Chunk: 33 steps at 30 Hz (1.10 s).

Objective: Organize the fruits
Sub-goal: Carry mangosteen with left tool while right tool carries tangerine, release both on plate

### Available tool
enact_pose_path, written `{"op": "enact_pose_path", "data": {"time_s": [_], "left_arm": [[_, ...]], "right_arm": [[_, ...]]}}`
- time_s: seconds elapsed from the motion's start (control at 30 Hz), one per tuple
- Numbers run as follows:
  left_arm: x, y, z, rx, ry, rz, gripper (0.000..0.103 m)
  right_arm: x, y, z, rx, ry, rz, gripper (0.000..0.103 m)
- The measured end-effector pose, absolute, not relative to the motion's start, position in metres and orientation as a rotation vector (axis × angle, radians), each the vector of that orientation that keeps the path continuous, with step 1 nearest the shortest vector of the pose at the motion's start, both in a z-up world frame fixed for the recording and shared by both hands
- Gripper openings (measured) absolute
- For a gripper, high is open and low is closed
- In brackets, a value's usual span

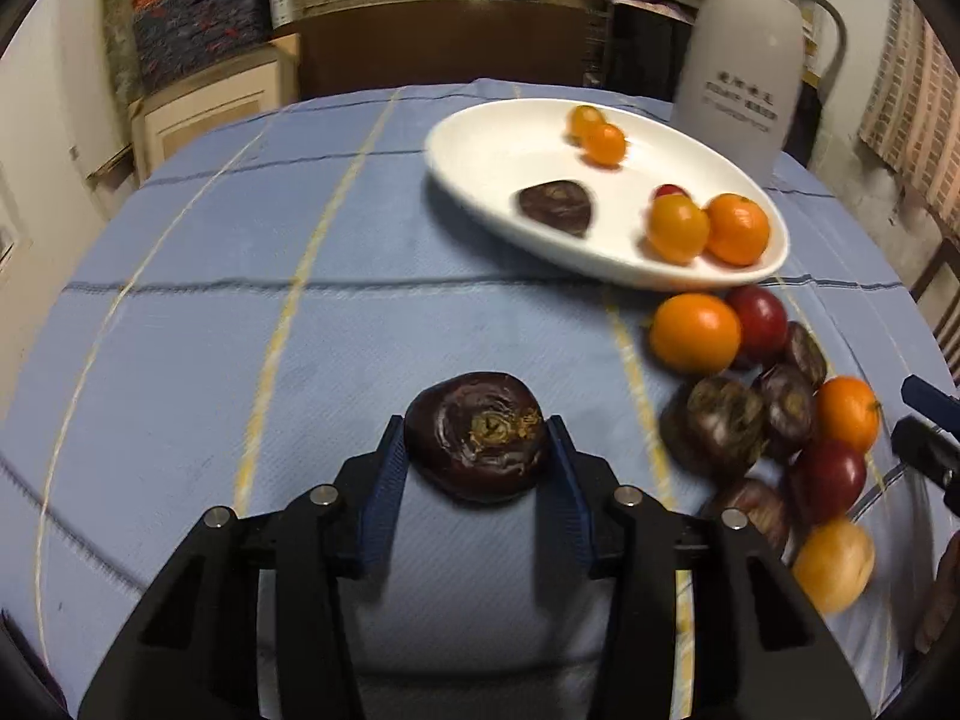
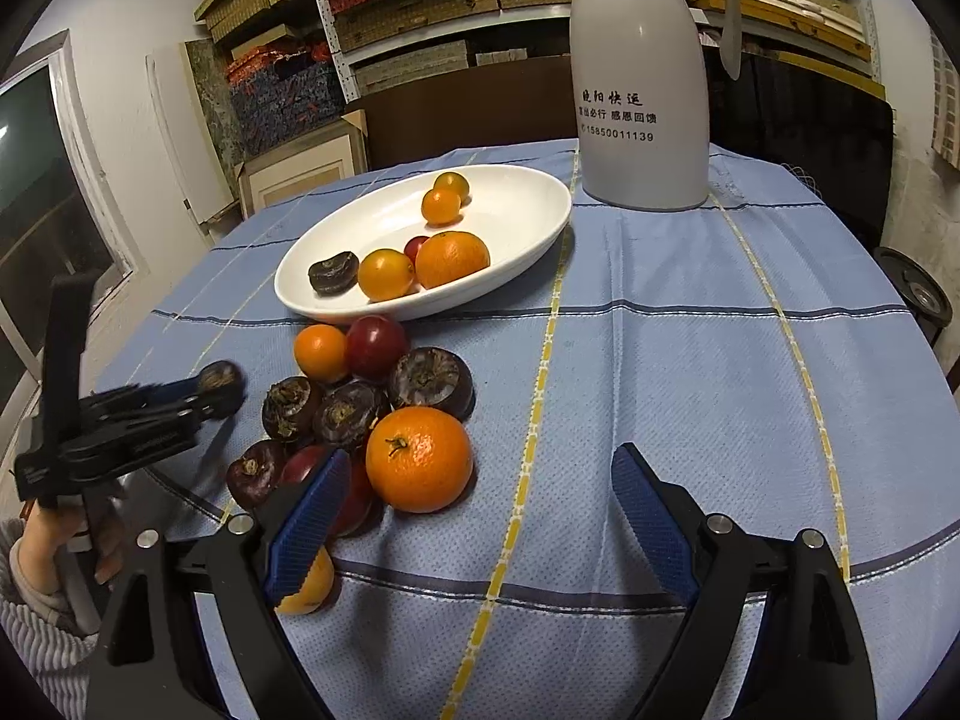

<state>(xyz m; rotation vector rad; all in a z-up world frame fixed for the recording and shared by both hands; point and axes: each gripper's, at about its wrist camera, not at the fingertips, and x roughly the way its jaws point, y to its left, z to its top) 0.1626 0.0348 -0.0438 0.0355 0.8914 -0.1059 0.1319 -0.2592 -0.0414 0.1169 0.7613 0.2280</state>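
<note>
My left tongs (image 1: 478,441) grip a dark chestnut (image 1: 477,435) between their blue pads, above the blue cloth of the table (image 1: 240,330). My right tongs (image 2: 480,504) gape wide and hold nothing; a big orange (image 2: 419,459) sits just ahead of their left pad, at the edge of a pile of chestnuts, plums and oranges. Beyond the pile, ahead of both tongs, a white plate (image 2: 522,210) carries four orange fruits, a red one and a chestnut. A jug (image 2: 639,78) stands behind it

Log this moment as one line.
left tongs: shut on water chestnut | right tongs: open, empty | plate: partly filled | pile: still on cloth
</note>
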Motion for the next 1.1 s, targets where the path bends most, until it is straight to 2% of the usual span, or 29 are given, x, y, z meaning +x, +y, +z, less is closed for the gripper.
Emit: {"op": "enact_pose_path", "data": {"time_s": [0.27, 0.33, 0.47, 0.67, 0.77, 0.93, 1.1], "left_arm": [[0.155, 0.037, -0.044, 0.025, 0.888, -0.092, 0.045], [0.155, 0.037, -0.045, 0.029, 0.888, -0.094, 0.046], [0.154, 0.036, -0.045, 0.033, 0.890, -0.093, 0.046], [0.155, 0.034, -0.045, 0.038, 0.891, -0.092, 0.047], [0.155, 0.035, -0.045, 0.034, 0.892, -0.095, 0.047], [0.150, 0.030, -0.041, 0.021, 0.868, -0.141, 0.046], [0.131, 0.013, -0.016, 0.044, 0.784, -0.184, 0.046]], "right_arm": [[0.131, -0.247, -0.048, 0.069, 0.782, 0.249, 0.089], [0.132, -0.248, -0.048, 0.080, 0.782, 0.252, 0.087], [0.138, -0.253, -0.051, 0.125, 0.796, 0.258, 0.075], [0.149, -0.252, -0.058, 0.192, 0.818, 0.297, 0.070], [0.155, -0.251, -0.059, 0.229, 0.835, 0.356, 0.045], [0.149, -0.251, -0.054, 0.212, 0.821, 0.350, 0.043], [0.122, -0.264, -0.022, 0.206, 0.669, 0.299, 0.042]]}}
